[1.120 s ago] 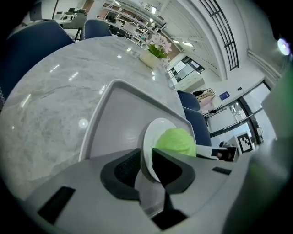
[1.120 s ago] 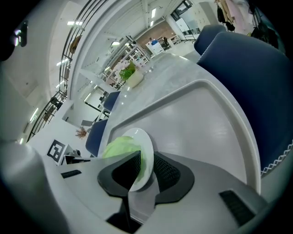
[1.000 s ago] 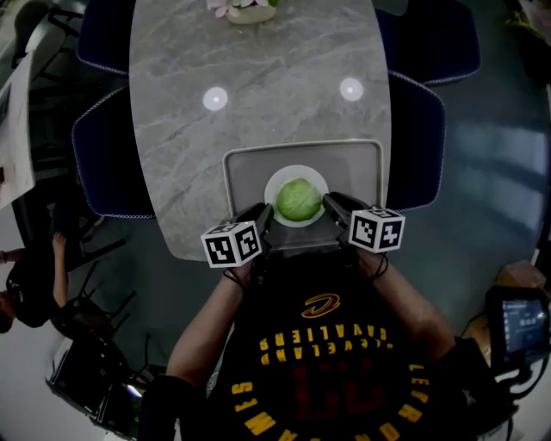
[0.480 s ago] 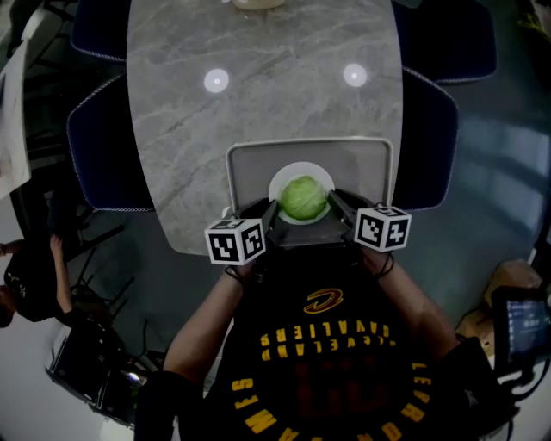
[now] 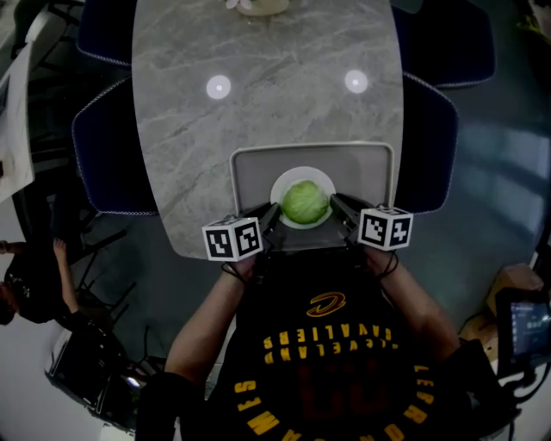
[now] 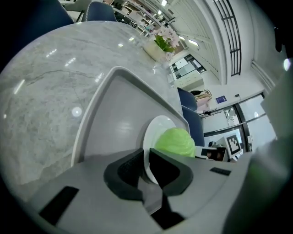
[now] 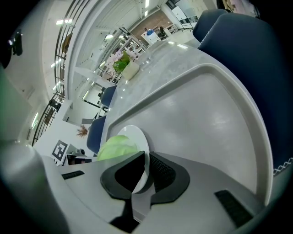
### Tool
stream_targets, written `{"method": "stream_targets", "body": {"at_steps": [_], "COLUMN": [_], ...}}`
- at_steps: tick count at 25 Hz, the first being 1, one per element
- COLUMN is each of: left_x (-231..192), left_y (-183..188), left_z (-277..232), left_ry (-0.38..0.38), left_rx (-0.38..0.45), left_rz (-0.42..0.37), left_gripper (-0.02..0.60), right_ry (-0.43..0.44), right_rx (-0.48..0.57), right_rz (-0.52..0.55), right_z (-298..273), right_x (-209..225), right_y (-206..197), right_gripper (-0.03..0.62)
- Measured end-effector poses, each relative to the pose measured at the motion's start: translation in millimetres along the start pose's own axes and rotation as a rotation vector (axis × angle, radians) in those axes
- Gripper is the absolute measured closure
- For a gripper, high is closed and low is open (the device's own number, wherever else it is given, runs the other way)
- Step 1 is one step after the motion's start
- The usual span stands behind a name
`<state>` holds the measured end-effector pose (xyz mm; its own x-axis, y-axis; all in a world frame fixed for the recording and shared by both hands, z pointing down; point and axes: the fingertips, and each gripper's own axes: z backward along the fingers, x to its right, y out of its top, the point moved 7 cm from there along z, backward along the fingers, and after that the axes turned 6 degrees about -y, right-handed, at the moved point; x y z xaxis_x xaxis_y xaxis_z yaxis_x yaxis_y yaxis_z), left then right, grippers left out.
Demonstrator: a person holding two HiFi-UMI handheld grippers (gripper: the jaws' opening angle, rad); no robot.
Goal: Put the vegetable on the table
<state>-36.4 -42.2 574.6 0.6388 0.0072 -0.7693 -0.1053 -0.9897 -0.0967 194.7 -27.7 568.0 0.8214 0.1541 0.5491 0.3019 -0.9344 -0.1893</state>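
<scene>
A green cabbage [image 5: 304, 201] sits on a white plate [image 5: 280, 183] in a grey tray [image 5: 362, 164]. The tray lies over the near end of the marble table [image 5: 258, 86]. My left gripper [image 5: 269, 215] is shut on the tray's near rim at the left, and my right gripper [image 5: 337, 207] is shut on the same rim at the right. In the left gripper view the cabbage [image 6: 175, 142] shows just beyond the gripper [image 6: 145, 164], on the tray [image 6: 119, 109]. The right gripper view has the cabbage [image 7: 116, 146] left of the gripper [image 7: 146, 171], with the tray [image 7: 206, 119] stretching away.
A flower pot [image 5: 258, 5] stands at the table's far end. Blue chairs [image 5: 108, 146] [image 5: 426, 138] flank the table on both sides. Another person [image 5: 26, 276] sits at the far left, below table level.
The tray, plate and cabbage have shifted only slightly in the view. Both grippers keep the same hold on the near rim.
</scene>
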Motion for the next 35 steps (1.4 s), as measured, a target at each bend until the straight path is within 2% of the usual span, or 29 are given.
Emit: {"method": "stream_targets", "body": {"at_steps": [7, 15, 20, 35], "left_x": [-1, -1, 5, 12], "left_y": [5, 14, 21, 65], "left_z": [-6, -9, -8, -4], "left_ry": [0.028, 0.02, 0.006, -0.053], "left_rx": [-0.024, -0.043, -0.035, 0.02], "left_rz": [0.007, 0.06, 0.066, 0.098], "left_gripper": [0.541, 0.541, 0.544, 0.543], "right_ry": [0.019, 0.043, 0.06, 0.13], "right_rx": [-0.01, -0.012, 0.007, 0.055], "right_rz": [-0.044, -0.087, -0.103, -0.066], "right_z": [-3, -7, -2, 0], "right_x": [8, 12, 11, -8], "right_y": [-5, 4, 13, 68], "right_gripper": [0.554, 0.556, 0.557, 0.562]}}
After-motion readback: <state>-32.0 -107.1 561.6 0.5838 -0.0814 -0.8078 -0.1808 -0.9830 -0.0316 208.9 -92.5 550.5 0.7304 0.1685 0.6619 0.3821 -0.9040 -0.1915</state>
